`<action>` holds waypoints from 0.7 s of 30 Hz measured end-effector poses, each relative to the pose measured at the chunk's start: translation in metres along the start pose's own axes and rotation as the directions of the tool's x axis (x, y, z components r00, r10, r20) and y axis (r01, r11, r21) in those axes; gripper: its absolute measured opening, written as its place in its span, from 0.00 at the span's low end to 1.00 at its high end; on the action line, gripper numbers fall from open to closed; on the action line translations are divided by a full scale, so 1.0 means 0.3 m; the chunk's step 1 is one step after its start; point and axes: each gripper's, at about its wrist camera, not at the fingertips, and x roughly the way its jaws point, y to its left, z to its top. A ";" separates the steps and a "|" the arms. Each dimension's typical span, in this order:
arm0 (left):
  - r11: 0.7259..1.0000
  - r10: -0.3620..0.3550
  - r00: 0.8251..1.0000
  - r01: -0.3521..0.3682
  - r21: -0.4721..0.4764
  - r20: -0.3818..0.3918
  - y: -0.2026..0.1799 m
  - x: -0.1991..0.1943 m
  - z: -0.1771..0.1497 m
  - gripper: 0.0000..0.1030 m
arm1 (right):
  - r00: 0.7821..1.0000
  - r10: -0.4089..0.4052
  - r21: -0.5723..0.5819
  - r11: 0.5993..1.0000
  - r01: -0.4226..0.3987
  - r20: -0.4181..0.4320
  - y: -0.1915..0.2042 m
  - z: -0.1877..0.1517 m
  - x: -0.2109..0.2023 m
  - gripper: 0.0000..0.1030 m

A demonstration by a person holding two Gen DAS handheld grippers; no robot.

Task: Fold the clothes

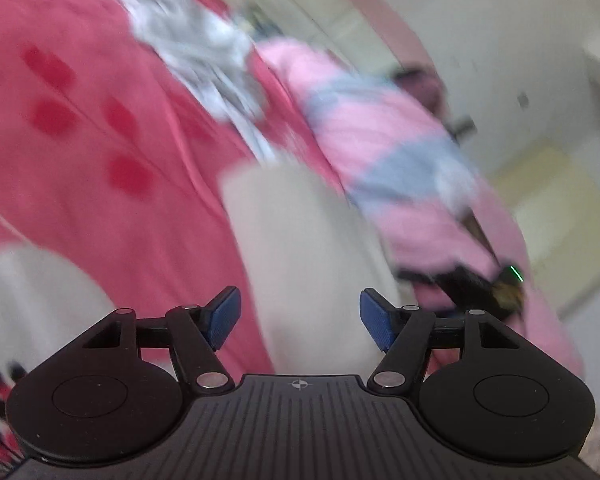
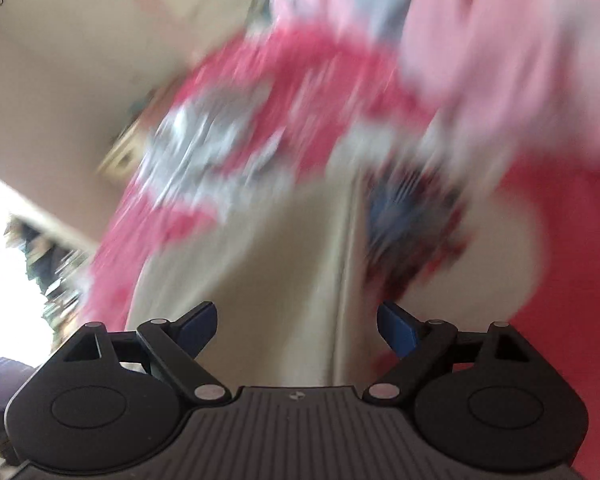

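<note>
Both views are smeared by motion, so fine detail is lost. In the left wrist view the left gripper (image 1: 300, 318) fills the bottom edge: black hinged arms ending in blue, finely textured pads (image 1: 222, 318), standing apart with nothing pressed between them. Behind that gap lies a cream-white garment (image 1: 296, 240), soft and smooth, running from the centre down to the gripper. It rests on a wide pink cloth (image 1: 100, 140) with darker red patches across the left half. A sleeve (image 1: 380, 128) in pale pink with grey-blue bands crosses the right side, ending at the other black gripper (image 1: 480, 284) at lower right.

In the right wrist view the right gripper (image 2: 298, 330) has its blue fingers (image 2: 398, 332) spread wide, gripping nothing. The cream garment (image 2: 268, 264) sits in the lower centre, a raised seam running up through it. A red-and-white patterned fabric (image 2: 284, 92) lies above it.
</note>
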 end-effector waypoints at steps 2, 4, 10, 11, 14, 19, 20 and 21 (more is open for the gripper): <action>0.999 -0.031 0.998 0.029 0.032 0.061 -0.034 0.014 -0.003 0.64 | 0.998 -0.014 -0.080 0.997 0.019 0.064 0.068 0.018 -0.014 0.82; 0.995 -0.063 0.994 0.056 0.078 0.086 -0.079 0.043 -0.016 0.64 | 0.997 -0.018 -0.151 0.988 0.029 0.072 0.138 0.025 0.039 0.69; 0.931 0.029 1.000 -0.023 0.363 -0.009 -0.185 0.156 -0.138 0.67 | 0.996 -0.077 -0.258 0.964 0.062 -0.049 0.240 -0.031 0.347 0.43; 0.921 0.048 0.999 -0.042 0.388 -0.005 -0.185 0.162 -0.148 0.68 | 0.995 -0.091 -0.278 0.957 0.075 -0.043 0.259 -0.031 0.335 0.43; 0.934 0.052 0.998 -0.040 0.354 -0.022 -0.158 0.151 -0.132 0.72 | 0.995 -0.104 -0.346 0.934 0.094 -0.011 0.322 -0.031 0.278 0.39; 0.954 0.074 0.996 -0.056 0.295 -0.051 -0.132 0.161 -0.110 0.72 | 0.997 0.032 -0.483 0.874 -0.060 -0.066 0.492 -0.065 0.271 0.38; 0.955 0.077 0.995 -0.057 0.290 -0.056 -0.130 0.158 -0.109 0.72 | 0.995 0.033 -0.500 0.862 -0.078 -0.098 0.520 -0.085 0.320 0.38; 0.955 0.081 0.995 -0.061 0.290 -0.057 -0.129 0.154 -0.108 0.72 | 0.991 0.026 -0.491 0.866 -0.088 -0.133 0.538 -0.105 0.388 0.38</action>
